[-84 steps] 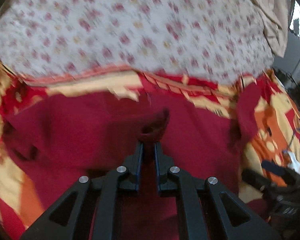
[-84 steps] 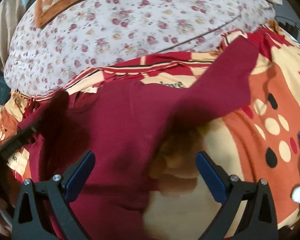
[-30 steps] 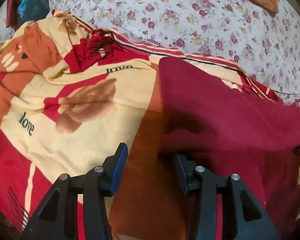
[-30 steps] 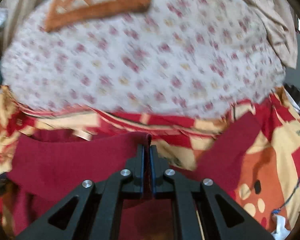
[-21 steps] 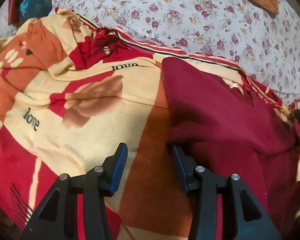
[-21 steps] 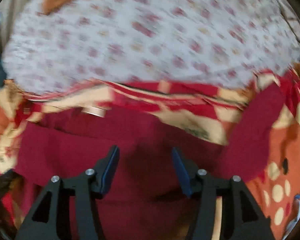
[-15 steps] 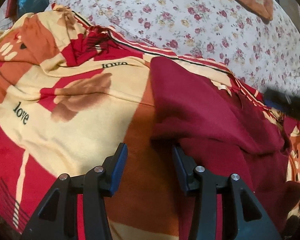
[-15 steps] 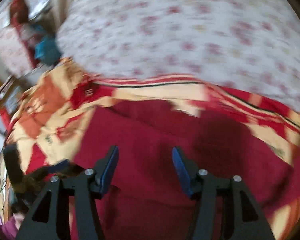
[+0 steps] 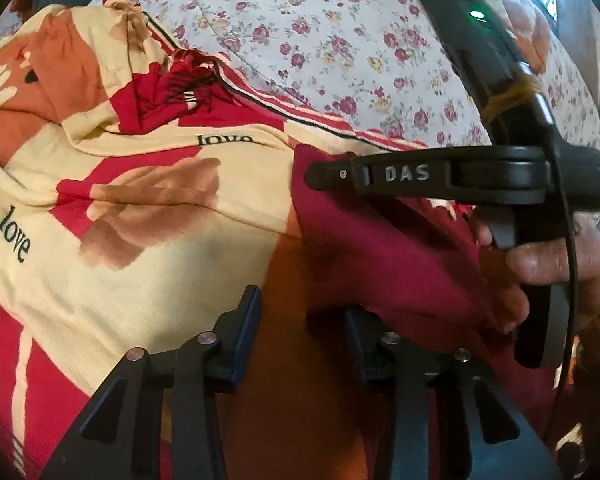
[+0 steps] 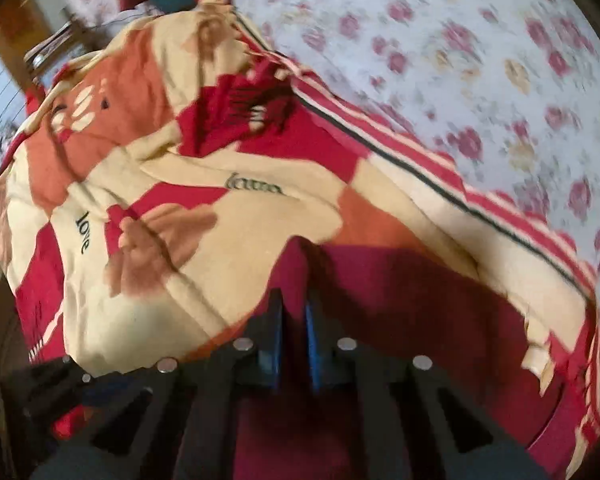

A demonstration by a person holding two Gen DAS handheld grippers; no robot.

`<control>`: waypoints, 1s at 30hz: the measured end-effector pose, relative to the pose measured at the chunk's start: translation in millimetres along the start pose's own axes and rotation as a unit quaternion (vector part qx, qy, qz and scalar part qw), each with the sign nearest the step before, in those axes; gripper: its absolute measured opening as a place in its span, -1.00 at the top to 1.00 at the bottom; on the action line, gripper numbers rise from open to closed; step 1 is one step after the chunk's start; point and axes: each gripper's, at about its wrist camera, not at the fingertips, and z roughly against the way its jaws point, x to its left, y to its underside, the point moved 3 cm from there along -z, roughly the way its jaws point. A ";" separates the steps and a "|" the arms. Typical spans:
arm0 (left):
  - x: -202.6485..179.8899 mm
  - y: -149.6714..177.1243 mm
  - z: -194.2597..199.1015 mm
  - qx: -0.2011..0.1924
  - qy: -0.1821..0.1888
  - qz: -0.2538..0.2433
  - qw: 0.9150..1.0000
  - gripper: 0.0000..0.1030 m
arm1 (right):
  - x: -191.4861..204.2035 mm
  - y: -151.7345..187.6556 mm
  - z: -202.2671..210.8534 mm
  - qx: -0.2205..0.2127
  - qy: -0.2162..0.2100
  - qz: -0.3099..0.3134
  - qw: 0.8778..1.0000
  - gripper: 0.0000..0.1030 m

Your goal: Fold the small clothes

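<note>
**Maroon garment pinched at its corner**

Spread on a patterned blanket [image 9: 148, 248] over the bed, beside a floral sheet [image 9: 340, 32]: maroon garment [image 9: 380, 256]. Right tongs [image 10: 294, 316] clamped narrow on its corner fold. Left tongs [image 9: 300, 320] closing, straddling the garment's near edge, pads not pressing cloth. Gripping the right handle: a hand [image 9: 560, 264].

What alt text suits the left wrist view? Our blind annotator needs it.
The left claw, closing, straddles the edge of a dark red garment on a patterned blanket. The right claw, held by a hand, reaches across the garment's far corner.
</note>
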 end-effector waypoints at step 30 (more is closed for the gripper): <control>-16.4 -11.4 1.5 0.009 -0.078 -0.030 0.996 0.65 | -185.9 210.7 152.3 -0.029 0.212 -0.282 0.935 -0.21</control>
